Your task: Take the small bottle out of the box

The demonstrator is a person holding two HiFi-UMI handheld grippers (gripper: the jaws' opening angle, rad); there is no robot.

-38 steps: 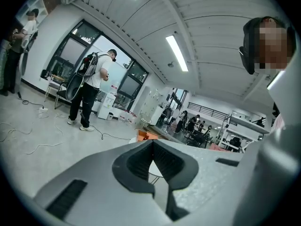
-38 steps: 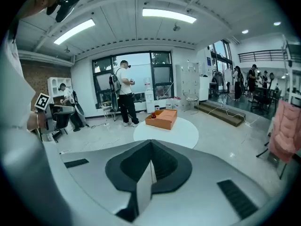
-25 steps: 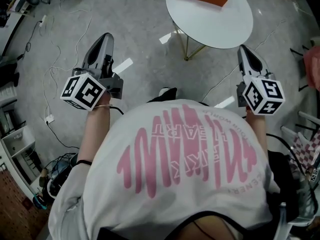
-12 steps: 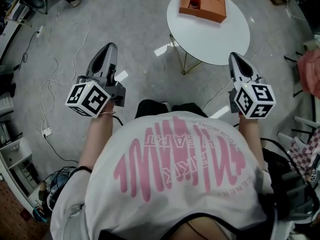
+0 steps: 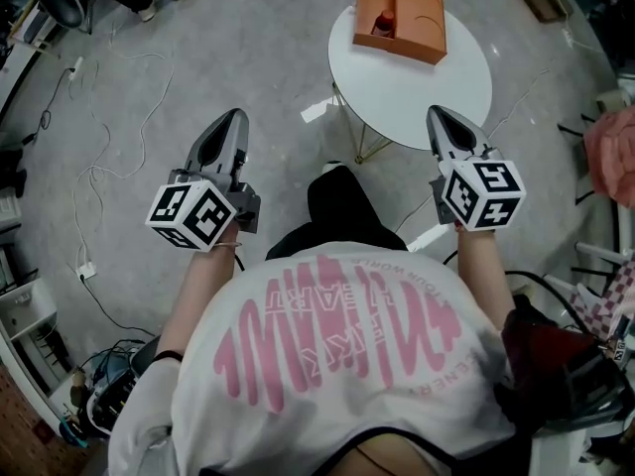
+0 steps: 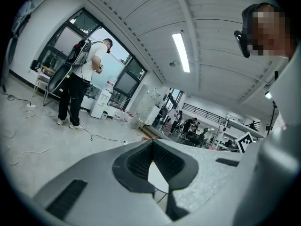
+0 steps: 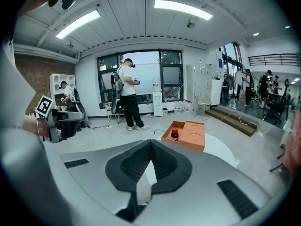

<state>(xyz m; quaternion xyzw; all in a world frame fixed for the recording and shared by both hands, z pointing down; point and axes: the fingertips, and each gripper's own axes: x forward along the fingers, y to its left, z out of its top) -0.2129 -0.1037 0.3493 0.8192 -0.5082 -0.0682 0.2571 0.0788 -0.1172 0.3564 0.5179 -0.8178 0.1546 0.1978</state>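
Observation:
An orange box (image 5: 412,34) lies open on a round white table (image 5: 417,82) ahead of me. Inside its left compartment stands a small bottle (image 5: 382,25) with a dark red cap. The right gripper view shows the same box (image 7: 188,136) and bottle (image 7: 174,134) beyond the jaws. My left gripper (image 5: 236,119) hangs over the floor to the table's left, shut and empty. At the table's near right edge my right gripper (image 5: 438,116) is also shut with nothing in it. Both are well short of the box.
Cables (image 5: 99,167) trail over the grey floor at left. The table stands on thin gold legs (image 5: 362,145). A person (image 7: 126,95) stands near the far windows, another person (image 6: 80,86) stands off to the left. Furniture and clutter (image 5: 605,266) crowd the right edge.
I have come closer to the table: it and the box have slid lower in the head view. Both grippers have moved forward with me, still shut.

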